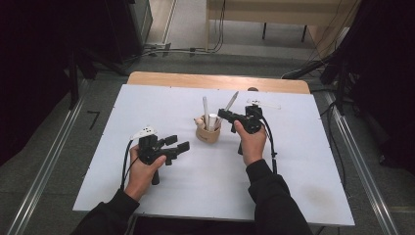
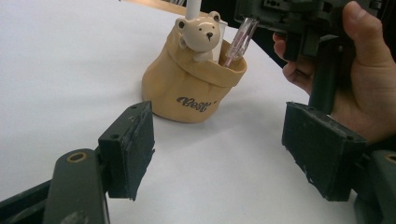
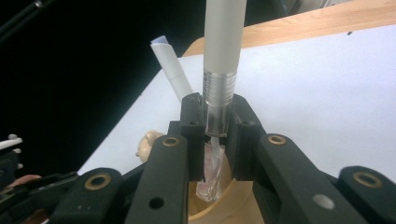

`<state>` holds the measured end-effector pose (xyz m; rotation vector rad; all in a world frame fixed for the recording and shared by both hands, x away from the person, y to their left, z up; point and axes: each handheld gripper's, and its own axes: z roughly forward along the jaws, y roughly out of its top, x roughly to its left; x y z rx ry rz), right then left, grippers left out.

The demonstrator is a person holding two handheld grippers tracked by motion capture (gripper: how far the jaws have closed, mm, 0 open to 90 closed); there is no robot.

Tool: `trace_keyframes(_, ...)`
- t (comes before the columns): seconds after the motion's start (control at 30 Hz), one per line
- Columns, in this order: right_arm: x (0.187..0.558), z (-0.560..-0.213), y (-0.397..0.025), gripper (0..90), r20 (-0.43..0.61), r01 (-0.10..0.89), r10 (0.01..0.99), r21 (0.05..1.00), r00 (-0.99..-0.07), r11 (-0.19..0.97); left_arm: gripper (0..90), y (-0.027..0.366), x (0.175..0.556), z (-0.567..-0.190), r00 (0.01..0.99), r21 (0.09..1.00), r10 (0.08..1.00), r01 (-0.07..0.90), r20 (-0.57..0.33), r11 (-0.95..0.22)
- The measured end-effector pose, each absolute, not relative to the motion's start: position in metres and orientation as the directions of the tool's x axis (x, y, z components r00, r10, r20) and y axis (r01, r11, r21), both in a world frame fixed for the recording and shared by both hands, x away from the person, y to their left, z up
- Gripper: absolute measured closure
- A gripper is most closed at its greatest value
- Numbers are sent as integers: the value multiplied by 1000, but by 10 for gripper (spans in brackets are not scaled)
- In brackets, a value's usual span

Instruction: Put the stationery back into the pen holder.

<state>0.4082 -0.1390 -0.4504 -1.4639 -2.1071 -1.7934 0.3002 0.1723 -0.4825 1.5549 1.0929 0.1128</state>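
Observation:
A tan bag-shaped pen holder [image 1: 207,133] with a small bear figure [image 2: 200,32] stands mid-table. My right gripper [image 1: 222,115] is shut on a frosted white pen [image 3: 224,42] with a silver band. The pen's clear pink-tinted tip [image 2: 238,41] dips into the holder's mouth [image 3: 236,200]. Another white pen [image 1: 205,112] stands in the holder, and it leans at the left in the right gripper view [image 3: 171,70]. My left gripper [image 1: 177,143] rests open to the left of the holder. Its pads [image 2: 134,149] stand wide apart with nothing between them.
A white sheet [image 1: 147,107] covers most of the wooden table [image 1: 171,78]. A further white pen [image 1: 264,104] lies on it behind my right hand. Black cables trail from both grippers. Dark curtains, floor rails and furniture legs surround the table.

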Motion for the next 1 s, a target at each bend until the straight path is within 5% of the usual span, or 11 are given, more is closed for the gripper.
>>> trace_keyframes(0.5,407,-459,-127,767,440,607,687,795,-578,1,264,172,300,-482,561,816,674,568,-481,109)
trace_keyframes(1.0,406,-459,-127,586,429,599,698,801,-574,1,264,173,300,-483,556,814,677,569,-483,114)
